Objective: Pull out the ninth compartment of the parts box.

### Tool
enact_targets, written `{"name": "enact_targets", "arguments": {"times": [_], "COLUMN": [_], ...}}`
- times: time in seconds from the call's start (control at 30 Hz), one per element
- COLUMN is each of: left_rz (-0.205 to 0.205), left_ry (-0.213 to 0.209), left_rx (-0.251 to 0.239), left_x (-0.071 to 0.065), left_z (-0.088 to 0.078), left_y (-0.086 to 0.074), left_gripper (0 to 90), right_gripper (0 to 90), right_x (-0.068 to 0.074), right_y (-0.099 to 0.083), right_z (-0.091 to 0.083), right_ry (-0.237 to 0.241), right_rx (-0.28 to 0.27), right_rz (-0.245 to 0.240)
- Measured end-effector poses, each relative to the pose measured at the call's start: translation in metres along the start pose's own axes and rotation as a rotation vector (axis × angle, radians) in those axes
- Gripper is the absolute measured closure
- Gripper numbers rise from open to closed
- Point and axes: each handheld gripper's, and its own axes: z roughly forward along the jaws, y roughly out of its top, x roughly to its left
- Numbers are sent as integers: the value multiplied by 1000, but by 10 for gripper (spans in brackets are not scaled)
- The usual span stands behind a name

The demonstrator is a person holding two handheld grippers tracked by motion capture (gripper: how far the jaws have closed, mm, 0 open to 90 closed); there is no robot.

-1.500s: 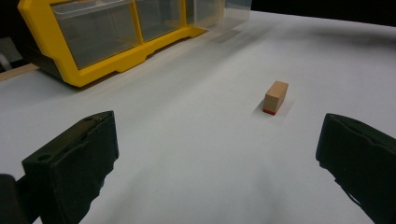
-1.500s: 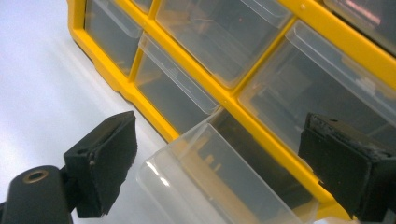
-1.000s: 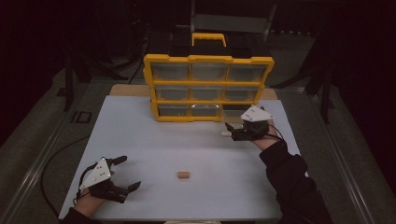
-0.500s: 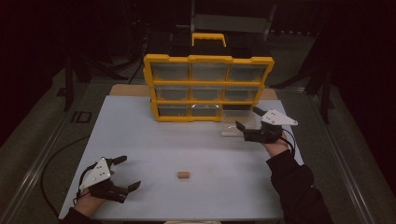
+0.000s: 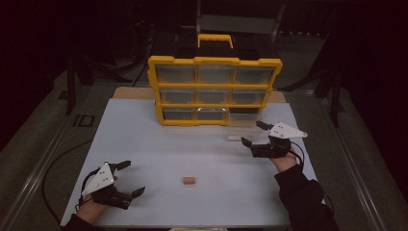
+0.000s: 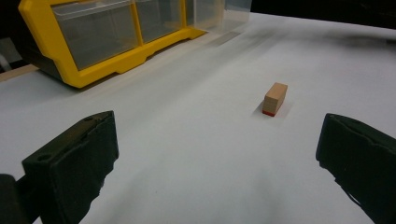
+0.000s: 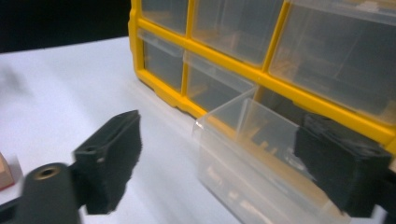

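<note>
The right gripper (image 5: 253,134) sits just beside the clear drawer (image 5: 243,126) pulled out of the bottom right slot of the yellow organizer (image 5: 215,89); its jaws are spread and have just been closing a little, with nothing pinched between them; the drawer stands open on the table (image 5: 144,144), seemingly ready to be filled. The left gripper (image 5: 129,178) rests near the front edge, jaws spread and empty, facing the small wooden block (image 5: 189,180) that lies well apart from the drawer; the next move likely calls for closing on that block and carrying it over. The drawer's contents are hard to make out through the plastic; the room behind is dark.
</note>
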Motion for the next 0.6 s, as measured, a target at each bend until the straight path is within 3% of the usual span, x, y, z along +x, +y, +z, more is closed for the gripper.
{"name": "enact_targets", "arguments": {"times": [0.1, 0.2, 0.47, 0.6], "left_rz": [1, 2, 2, 3], "left_ry": [-2, -3, -5, -5], "left_rx": [1, 1, 3, 1], "left_x": [0, 0, 0, 0], "left_z": [0, 0, 0, 0], "left_y": [0, 0, 0, 0], "left_gripper": [0, 0, 0, 0], "right_gripper": [92, 92, 92, 91], "right_x": [5, 9, 17, 22], "right_y": [-3, -8, -23, -30], "right_z": [-3, -5, -7, -10], "right_ry": [14, 32, 16, 19], "right_rx": [-3, -9, -9, -3], "right_rz": [-4, 16, -27, 5]}}
